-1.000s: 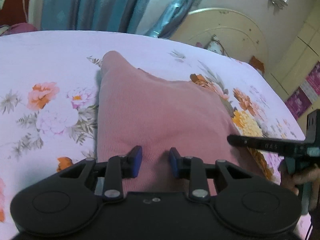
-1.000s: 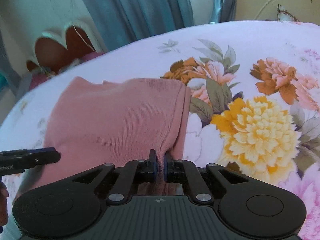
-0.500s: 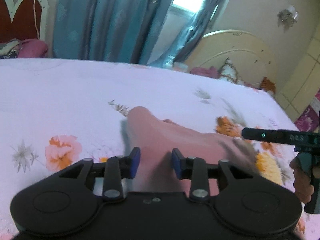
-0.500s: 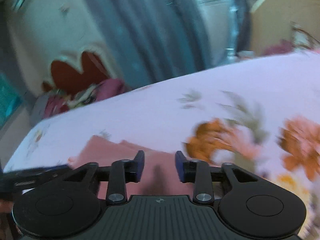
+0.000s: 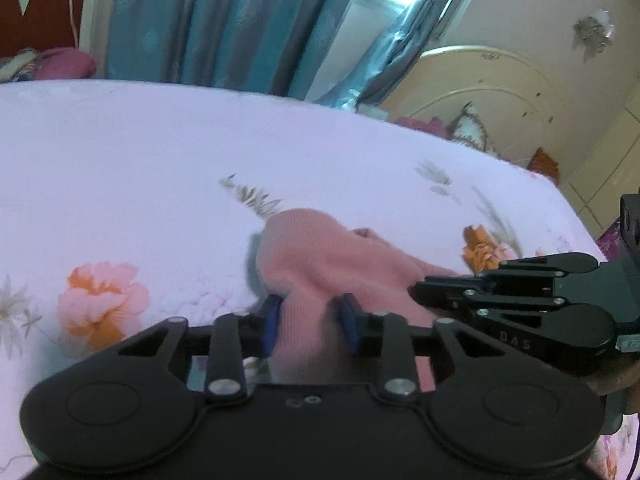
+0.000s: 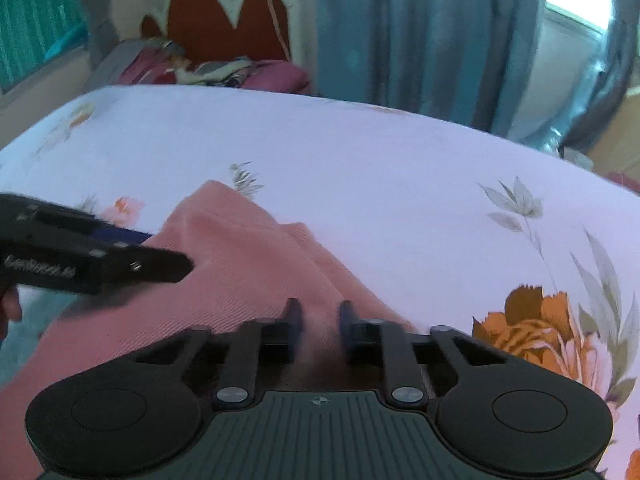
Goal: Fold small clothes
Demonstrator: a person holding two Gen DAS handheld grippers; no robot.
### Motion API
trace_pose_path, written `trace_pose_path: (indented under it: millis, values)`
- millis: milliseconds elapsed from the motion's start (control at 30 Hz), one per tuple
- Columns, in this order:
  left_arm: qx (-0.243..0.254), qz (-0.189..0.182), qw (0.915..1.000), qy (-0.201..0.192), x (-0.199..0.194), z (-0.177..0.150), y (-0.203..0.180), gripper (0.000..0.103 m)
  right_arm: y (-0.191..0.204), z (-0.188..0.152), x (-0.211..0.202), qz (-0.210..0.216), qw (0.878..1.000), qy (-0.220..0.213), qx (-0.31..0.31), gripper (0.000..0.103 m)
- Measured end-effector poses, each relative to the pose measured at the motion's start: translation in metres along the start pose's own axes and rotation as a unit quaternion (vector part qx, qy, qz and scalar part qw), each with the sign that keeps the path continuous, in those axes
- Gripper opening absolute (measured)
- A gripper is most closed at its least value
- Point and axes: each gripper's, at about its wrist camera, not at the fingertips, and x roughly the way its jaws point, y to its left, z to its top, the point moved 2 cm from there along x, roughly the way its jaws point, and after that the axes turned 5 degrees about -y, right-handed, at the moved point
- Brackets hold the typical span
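Note:
A pink ribbed garment [image 5: 340, 264] lies bunched on the floral bed sheet [image 5: 160, 160], drawn into a ridge that runs toward me. My left gripper [image 5: 310, 320] has that ridge between its blue pads, its jaws are closing, and the cloth fills the gap. My right gripper [image 5: 420, 290] comes in from the right with its fingers together on the garment's right edge. In the right wrist view the garment [image 6: 240, 256] passes between the right gripper [image 6: 320, 320] fingers, and the left gripper [image 6: 168, 252] reaches in from the left onto the cloth.
The sheet [image 6: 360, 160] stretches bare beyond the garment. Blue curtains [image 5: 240, 20] and a cream headboard [image 5: 480, 100] stand behind the bed. A red heart-shaped frame [image 6: 224, 28] and a pile of fabric [image 6: 224, 72] sit at the far left. A hand [image 5: 616, 380] holds the right gripper.
The garment lay flat and wide a second ago and is now bunched and farther off. Both grippers drew back. The right gripper let go, opened, rolled, and shut on the cloth again.

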Motion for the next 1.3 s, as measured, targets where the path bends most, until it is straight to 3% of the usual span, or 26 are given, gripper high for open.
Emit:
trace_pose_path:
  millis: [33, 100, 133, 167, 200, 267, 300, 367, 433, 533, 633, 667, 700, 733, 767, 800, 833, 900, 1000, 1100, 1200, 1300]
  values:
    - [0.021, -0.003, 0.9993, -0.030, -0.007, -0.001, -0.007, 0.024, 0.001, -0.001, -0.003, -0.006, 1.000, -0.005, -0.003, 0.002]
    - [0.046, 0.002, 0.9965, -0.070, -0.017, -0.003, -0.016, 0.025, 0.003, 0.001, -0.022, -0.029, 0.998, -0.056, -0.004, 0.002]
    - [0.042, 0.002, 0.9968, -0.068, -0.014, -0.004, -0.016, 0.025, 0.001, 0.002, -0.033, -0.036, 0.996, -0.084, 0.004, 0.002]
    - [0.040, 0.009, 0.9985, -0.037, -0.002, -0.006, -0.014, 0.026, -0.001, 0.003, -0.040, -0.035, 0.994, -0.106, 0.016, 0.002]
    - [0.042, 0.028, 0.9987, 0.001, 0.012, -0.009, -0.011, 0.027, -0.002, 0.001, -0.035, -0.034, 0.994, -0.101, 0.019, 0.002]
    - [0.022, 0.031, 0.9993, 0.002, 0.015, -0.004, -0.005, 0.031, -0.006, -0.013, 0.005, -0.060, 0.998, -0.007, 0.015, 0.002]
    - [0.013, 0.030, 0.9995, 0.005, 0.012, -0.002, -0.004, 0.034, -0.007, -0.016, 0.006, -0.061, 0.998, -0.024, 0.017, 0.002]
    - [0.023, 0.046, 0.9987, -0.004, -0.005, 0.000, -0.005, 0.056, -0.010, -0.015, 0.003, -0.067, 0.996, -0.029, 0.043, 0.003]
    - [0.019, 0.020, 0.9991, -0.033, -0.031, -0.004, -0.005, 0.061, -0.016, -0.017, -0.012, -0.075, 0.994, -0.048, 0.071, 0.003]
    - [0.015, -0.012, 0.9993, -0.032, -0.052, -0.015, -0.012, 0.041, -0.030, -0.026, -0.036, -0.052, 0.988, -0.067, 0.128, 0.003]
    - [0.016, -0.012, 0.9993, -0.030, -0.070, -0.032, -0.018, 0.040, -0.047, -0.038, -0.054, -0.056, 0.980, -0.067, 0.178, 0.003]
    - [0.009, -0.012, 0.9995, -0.027, -0.076, -0.039, -0.017, 0.040, -0.052, -0.045, -0.064, -0.052, 0.976, -0.066, 0.199, 0.008]
    - [0.004, -0.013, 0.9996, -0.024, -0.079, -0.045, -0.019, 0.041, -0.057, -0.054, -0.074, -0.048, 0.973, -0.064, 0.217, 0.036]
    - [0.000, -0.013, 0.9997, -0.021, -0.085, -0.053, -0.018, 0.042, -0.061, -0.061, -0.086, -0.050, 0.970, -0.068, 0.228, 0.057]
    - [-0.006, -0.008, 0.9998, -0.014, -0.089, -0.062, -0.016, 0.042, -0.063, -0.071, -0.098, -0.051, 0.966, -0.080, 0.239, 0.071]
    - [-0.009, -0.006, 0.9999, -0.009, -0.089, -0.065, -0.017, 0.042, -0.063, -0.081, -0.110, -0.048, 0.964, -0.087, 0.246, 0.066]
    - [-0.015, -0.007, 0.9998, -0.006, -0.094, -0.073, -0.017, 0.042, -0.063, -0.087, -0.119, -0.043, 0.963, -0.081, 0.254, 0.044]
    - [-0.030, -0.007, 0.9995, -0.006, -0.100, -0.079, -0.011, 0.043, -0.056, -0.106, -0.128, -0.027, 0.962, -0.065, 0.265, 0.031]
    - [-0.044, -0.007, 0.9990, -0.008, -0.102, -0.083, -0.011, 0.042, -0.038, -0.123, -0.137, -0.003, 0.961, -0.048, 0.271, 0.031]
    - [-0.024, 0.004, 0.9997, -0.004, -0.101, -0.082, -0.020, 0.041, -0.033, -0.133, -0.132, -0.001, 0.960, -0.033, 0.279, 0.031]
    - [0.002, 0.014, 0.9999, -0.005, -0.102, -0.080, -0.028, 0.037, -0.026, -0.129, -0.137, -0.022, 0.964, -0.050, 0.259, 0.031]
    - [0.009, 0.005, 0.9999, -0.008, -0.111, -0.082, -0.032, 0.037, -0.024, -0.131, -0.140, 0.003, 0.959, -0.052, 0.278, 0.031]
